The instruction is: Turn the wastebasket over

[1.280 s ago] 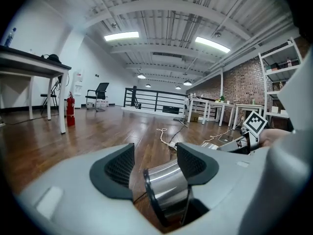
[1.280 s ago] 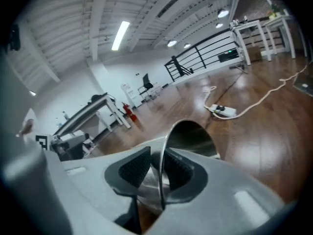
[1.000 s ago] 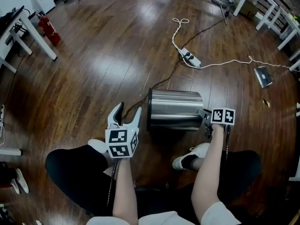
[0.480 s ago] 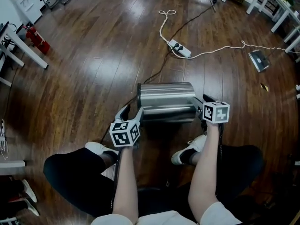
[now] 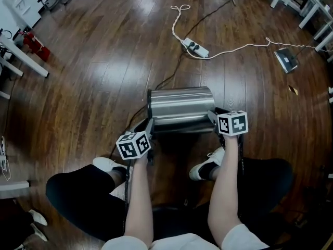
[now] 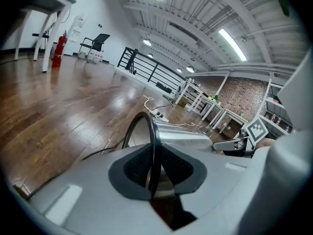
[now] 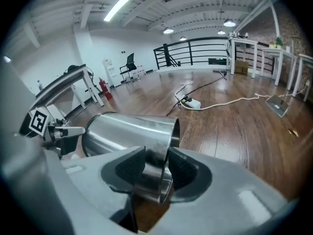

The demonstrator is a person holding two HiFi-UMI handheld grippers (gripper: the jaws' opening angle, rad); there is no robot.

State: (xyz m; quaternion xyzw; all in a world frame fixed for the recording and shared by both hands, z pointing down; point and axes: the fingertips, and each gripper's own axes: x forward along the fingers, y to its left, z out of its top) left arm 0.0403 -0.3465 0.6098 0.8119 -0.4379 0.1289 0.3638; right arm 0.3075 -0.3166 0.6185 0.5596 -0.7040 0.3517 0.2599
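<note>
At frame centre, seeing the steel wastebasket lying on its side on the wood floor. Noting left gripper at its left end, jaws just closing, nearly together, pinching the black rim. Noting right gripper at the right end, jaws likewise just closing, clamping the metal edge.

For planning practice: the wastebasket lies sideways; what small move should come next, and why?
Probably raise one end to tip it. Both jaws just closed: left hand-held gripper on the black rim of the wastebasket, right hand-held gripper on its other end.
</note>
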